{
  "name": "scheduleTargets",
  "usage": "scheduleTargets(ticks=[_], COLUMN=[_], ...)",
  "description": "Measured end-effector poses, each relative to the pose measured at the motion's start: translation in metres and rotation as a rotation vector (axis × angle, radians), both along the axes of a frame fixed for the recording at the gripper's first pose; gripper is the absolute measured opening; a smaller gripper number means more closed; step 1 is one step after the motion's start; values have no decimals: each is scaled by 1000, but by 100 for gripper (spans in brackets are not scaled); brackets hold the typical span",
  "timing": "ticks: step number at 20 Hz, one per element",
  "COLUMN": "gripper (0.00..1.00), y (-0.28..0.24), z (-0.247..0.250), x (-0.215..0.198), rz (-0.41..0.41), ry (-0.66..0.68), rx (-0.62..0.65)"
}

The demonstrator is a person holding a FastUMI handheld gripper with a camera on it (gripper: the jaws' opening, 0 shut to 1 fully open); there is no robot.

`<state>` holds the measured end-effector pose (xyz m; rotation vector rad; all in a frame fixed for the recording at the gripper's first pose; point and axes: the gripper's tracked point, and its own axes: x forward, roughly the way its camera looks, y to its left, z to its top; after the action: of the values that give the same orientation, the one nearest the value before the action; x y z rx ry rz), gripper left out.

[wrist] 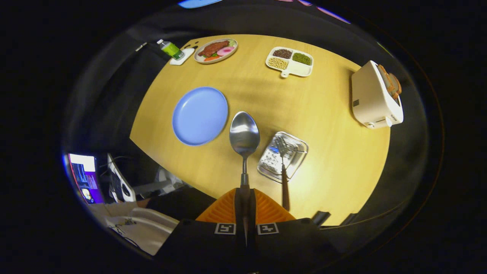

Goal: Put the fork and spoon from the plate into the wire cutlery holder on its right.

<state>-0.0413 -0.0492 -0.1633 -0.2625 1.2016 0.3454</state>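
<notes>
Open bench (327, 125) between plate (200, 115) and holder (282, 156). Fork (283, 167) already standing in holder, narrowing its mouth. Tool (244, 201) clamped on spoon (244, 140), hanging above that gap.

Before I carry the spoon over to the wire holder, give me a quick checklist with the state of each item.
1. Tongs shut on the spoon handle: ok.
2. Spoon lifted off the blue plate, bowl pointing ahead: ok.
3. Fork already in the wire holder: ok.
4. Room left in the holder beside the fork: cannot tell.
5. Holder sits right of the spoon, nothing between them: ok.
6. Plate bare: ok.
</notes>
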Motion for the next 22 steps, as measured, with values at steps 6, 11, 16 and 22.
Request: scheduleTargets(ticks=[6, 11, 16, 22], gripper=[6, 6, 6, 12], y=[-41, -50, -50, -50], z=[-14, -36, -51, -52], x=[1, 11, 21, 28], rz=[-11, 31, -2, -12], ry=[177, 321, 432, 448], rx=[-63, -116, -111, -111])
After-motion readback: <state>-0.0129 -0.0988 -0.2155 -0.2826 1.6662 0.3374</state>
